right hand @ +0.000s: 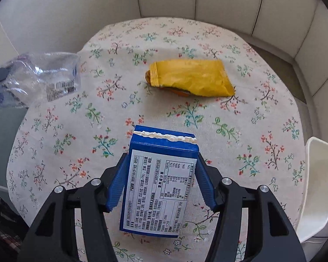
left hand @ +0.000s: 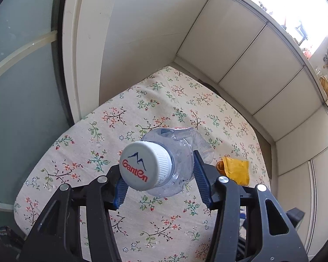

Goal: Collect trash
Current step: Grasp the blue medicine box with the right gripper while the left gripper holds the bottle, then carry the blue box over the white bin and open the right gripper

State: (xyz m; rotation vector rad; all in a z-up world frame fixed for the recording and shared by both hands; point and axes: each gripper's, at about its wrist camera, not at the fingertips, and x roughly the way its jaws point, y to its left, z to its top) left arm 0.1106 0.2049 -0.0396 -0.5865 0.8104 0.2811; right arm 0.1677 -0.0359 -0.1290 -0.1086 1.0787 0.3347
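Note:
My left gripper (left hand: 158,171) is shut on a crushed clear plastic bottle (left hand: 181,150) with a white "Ganten" cap (left hand: 145,166), held above the floral tablecloth (left hand: 120,113). The bottle also shows at the left of the right wrist view (right hand: 43,76). My right gripper (right hand: 160,170) is shut on a blue and white carton box (right hand: 159,183), held above the cloth. A yellow snack wrapper (right hand: 190,77) lies on the table beyond the box; it also shows in the left wrist view (left hand: 237,170).
The table stands in a corner with white wall panels (left hand: 240,50) behind and a frosted glass door (left hand: 21,87) at the left. A white chair (right hand: 319,185) stands at the table's right edge.

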